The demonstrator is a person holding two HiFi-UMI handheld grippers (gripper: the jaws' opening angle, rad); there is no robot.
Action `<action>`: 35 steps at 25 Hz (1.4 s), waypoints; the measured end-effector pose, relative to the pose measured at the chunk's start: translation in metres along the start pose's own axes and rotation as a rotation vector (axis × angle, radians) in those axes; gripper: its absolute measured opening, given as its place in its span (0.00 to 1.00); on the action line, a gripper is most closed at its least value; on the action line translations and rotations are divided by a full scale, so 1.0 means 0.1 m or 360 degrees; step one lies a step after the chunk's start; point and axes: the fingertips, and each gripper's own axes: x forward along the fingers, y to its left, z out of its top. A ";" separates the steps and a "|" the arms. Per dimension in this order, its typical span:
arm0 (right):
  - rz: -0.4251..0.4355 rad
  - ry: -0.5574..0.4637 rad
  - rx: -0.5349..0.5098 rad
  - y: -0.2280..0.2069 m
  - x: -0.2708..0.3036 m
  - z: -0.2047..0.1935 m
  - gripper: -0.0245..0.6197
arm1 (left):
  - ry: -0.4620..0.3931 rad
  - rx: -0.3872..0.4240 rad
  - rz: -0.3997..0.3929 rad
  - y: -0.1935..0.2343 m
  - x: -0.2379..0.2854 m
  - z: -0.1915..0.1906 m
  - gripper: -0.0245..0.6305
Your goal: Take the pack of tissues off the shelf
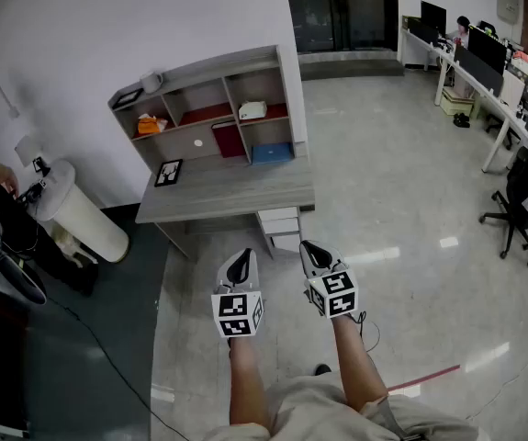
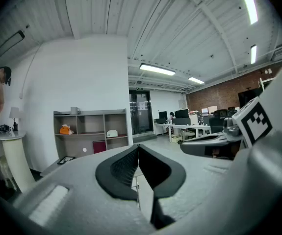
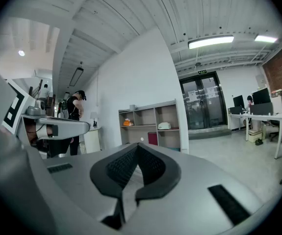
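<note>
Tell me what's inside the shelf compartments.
Orange thing upper left, white tissue pack upper right, red folder and blue box below. The top board of the shelf covers the upper compartments' backs.

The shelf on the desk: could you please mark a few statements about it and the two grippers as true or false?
1. The pack of tissues lies in the right-hand compartment of the shelf. True.
2. The right gripper is closed on the tissues. False: its jaws are together on nothing, short of the desk.
3. The left gripper has its jaws together and holds nothing. True.
4. The orange thing shares the tissues' compartment. False: it lies in the left-hand compartment.
5. A mug stands on top of the shelf. True.
</note>
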 end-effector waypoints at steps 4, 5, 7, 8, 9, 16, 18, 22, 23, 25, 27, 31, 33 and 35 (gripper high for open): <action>0.0037 0.0016 -0.0019 -0.14 -0.01 -0.06 0.06 | 0.0017 -0.0019 0.0016 -0.16 0.14 -0.07 0.05; 0.0045 0.0022 -0.0023 -0.18 -0.01 -0.07 0.06 | 0.0019 -0.0028 0.0019 -0.20 0.17 -0.09 0.05; 0.0057 0.0036 -0.0034 -0.25 -0.01 -0.11 0.06 | 0.0027 -0.0035 0.0019 -0.27 0.22 -0.13 0.05; 0.0056 0.0043 -0.0035 -0.30 0.00 -0.13 0.06 | 0.0036 -0.0030 0.0018 -0.30 0.25 -0.15 0.05; 0.0051 0.0046 -0.0033 -0.35 0.02 -0.14 0.06 | 0.0047 -0.0024 0.0018 -0.31 0.30 -0.16 0.05; 0.0002 -0.0007 0.0024 -0.68 0.20 -0.02 0.06 | 0.0031 -0.0027 0.0036 -0.23 0.60 -0.11 0.05; 0.0026 -0.0023 0.0039 -0.73 0.30 0.01 0.06 | 0.0025 -0.0030 0.0030 -0.18 0.75 -0.11 0.05; 0.0034 -0.0023 0.0021 -0.89 0.54 0.08 0.06 | 0.0006 -0.0052 -0.0002 -0.08 1.11 -0.07 0.05; 0.0024 -0.0023 0.0015 -0.95 0.61 0.11 0.06 | -0.0003 -0.0056 -0.0016 -0.06 1.21 -0.05 0.05; 0.0004 -0.0026 0.0011 -1.07 0.74 0.19 0.06 | -0.0021 -0.0062 -0.0044 -0.02 1.41 0.02 0.05; -0.0018 -0.0026 0.0009 -1.19 0.89 0.26 0.06 | -0.0029 -0.0054 -0.0079 0.01 1.60 0.07 0.05; -0.0035 0.0008 -0.0014 -1.33 1.19 0.32 0.06 | -0.0039 -0.0064 -0.0105 0.20 1.94 0.16 0.05; -0.0049 0.0045 -0.0071 -1.38 1.38 0.35 0.06 | -0.0048 -0.0070 -0.0107 0.34 2.09 0.21 0.05; -0.0076 0.0081 -0.0127 -1.44 1.53 0.36 0.06 | -0.0047 -0.0068 -0.0112 0.45 2.24 0.23 0.05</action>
